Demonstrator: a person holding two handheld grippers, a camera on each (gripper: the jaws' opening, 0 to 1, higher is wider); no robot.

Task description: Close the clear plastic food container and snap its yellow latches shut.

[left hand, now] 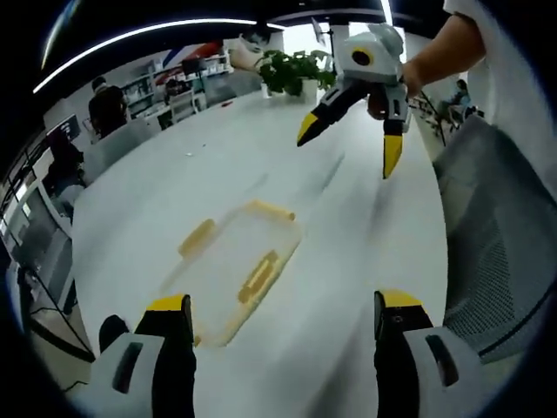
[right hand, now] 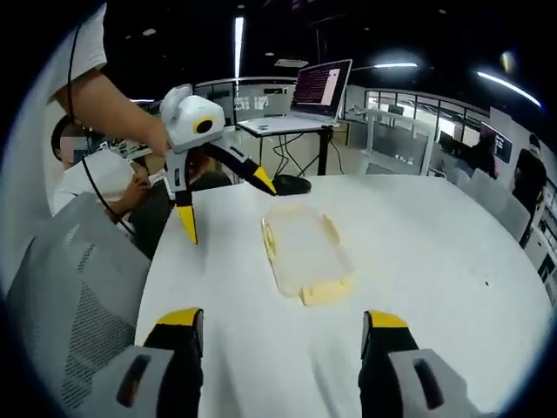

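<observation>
Nearest to me in the left gripper view are my left gripper's [left hand: 283,318] own yellow-tipped jaws, spread wide with nothing between them, hanging above the white table [left hand: 365,235]. Just beyond them lies the clear plastic food container [left hand: 235,266], flat on the tabletop and touched by neither tool; I can make out yellow latches [left hand: 258,276] along its edges, though motion blur keeps me from saying whether they are snapped down. Farther off, my right gripper [left hand: 352,144] hovers in the air over the table, held by a hand [left hand: 409,78], jaws splayed apart and empty. From the right gripper view I see the same container [right hand: 305,248] lying mid-table ahead of the right gripper [right hand: 283,326], whose jaws also stand wide open and empty. My left gripper [right hand: 224,209] shows there too, raised just beside the container. A potted plant [left hand: 291,70] sits at the table's far end, and a grey mesh chair [left hand: 500,235] stands beside the table.
</observation>
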